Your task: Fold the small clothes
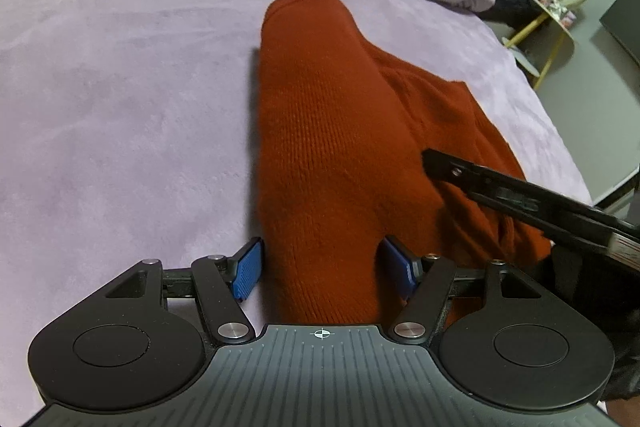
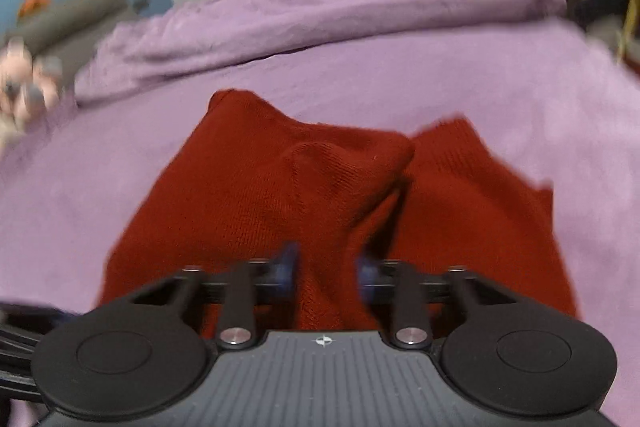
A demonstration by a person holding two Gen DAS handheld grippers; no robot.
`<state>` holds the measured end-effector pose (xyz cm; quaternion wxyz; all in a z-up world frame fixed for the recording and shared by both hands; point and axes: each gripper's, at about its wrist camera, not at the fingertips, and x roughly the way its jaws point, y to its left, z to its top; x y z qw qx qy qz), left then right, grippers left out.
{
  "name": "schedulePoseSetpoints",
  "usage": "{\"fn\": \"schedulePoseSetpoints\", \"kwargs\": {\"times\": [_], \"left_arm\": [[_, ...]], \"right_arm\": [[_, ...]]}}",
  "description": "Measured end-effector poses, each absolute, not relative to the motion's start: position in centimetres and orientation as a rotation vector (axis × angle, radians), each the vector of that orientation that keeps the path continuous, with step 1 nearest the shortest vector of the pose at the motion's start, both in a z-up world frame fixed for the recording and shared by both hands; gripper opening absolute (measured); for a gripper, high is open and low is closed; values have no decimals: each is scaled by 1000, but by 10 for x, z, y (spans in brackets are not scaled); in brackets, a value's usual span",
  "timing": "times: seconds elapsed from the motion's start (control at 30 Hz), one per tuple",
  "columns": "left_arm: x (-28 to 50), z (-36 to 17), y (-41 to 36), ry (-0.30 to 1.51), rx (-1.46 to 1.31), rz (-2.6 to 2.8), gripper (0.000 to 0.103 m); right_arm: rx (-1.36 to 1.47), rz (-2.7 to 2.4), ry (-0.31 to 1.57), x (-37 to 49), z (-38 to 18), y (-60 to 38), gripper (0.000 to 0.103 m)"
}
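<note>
Rust-red knit sweater bunched between left jaws, likewise between right jaws, lilac bedspread beneath

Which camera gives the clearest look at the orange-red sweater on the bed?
The left wrist view: the sweater is sharp there, knit ribs visible, stretching from the left gripper across the purple bedspread. The right wrist view shows it blurred, bunched between the right gripper pads.
</note>
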<state>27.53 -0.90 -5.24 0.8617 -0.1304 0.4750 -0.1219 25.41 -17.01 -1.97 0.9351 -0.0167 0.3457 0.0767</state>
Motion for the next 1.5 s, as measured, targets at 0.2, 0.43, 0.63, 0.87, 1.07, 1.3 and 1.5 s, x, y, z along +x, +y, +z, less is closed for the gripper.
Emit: {"fn": "schedulePoseSetpoints", "kwargs": {"times": [0.2, 0.43, 0.63, 0.87, 1.07, 1.3, 1.5], "left_arm": [[258, -24, 1, 932, -279, -218, 69], [266, -25, -12, 940, -259, -206, 69], [264, -38, -32, 964, -176, -217, 69], [228, -35, -25, 911, -168, -236, 69], [208, -42, -44, 933, -120, -237, 69], [227, -54, -73, 934, -28, -184, 68], [238, -52, -74, 900, -44, -103, 69]], "right_arm": [[-334, 9, 474, 227, 7, -163, 10], [-381, -114, 572, 238, -23, -203, 10], [-164, -32, 619, 235, -15, -245, 26], [420, 51, 644, 142, -11, -305, 59], [567, 94, 671, 134, -33, -297, 50], [837, 72, 702, 155, -48, -301, 12], [1370, 221, 557, 136, -83, -347, 8]]}}
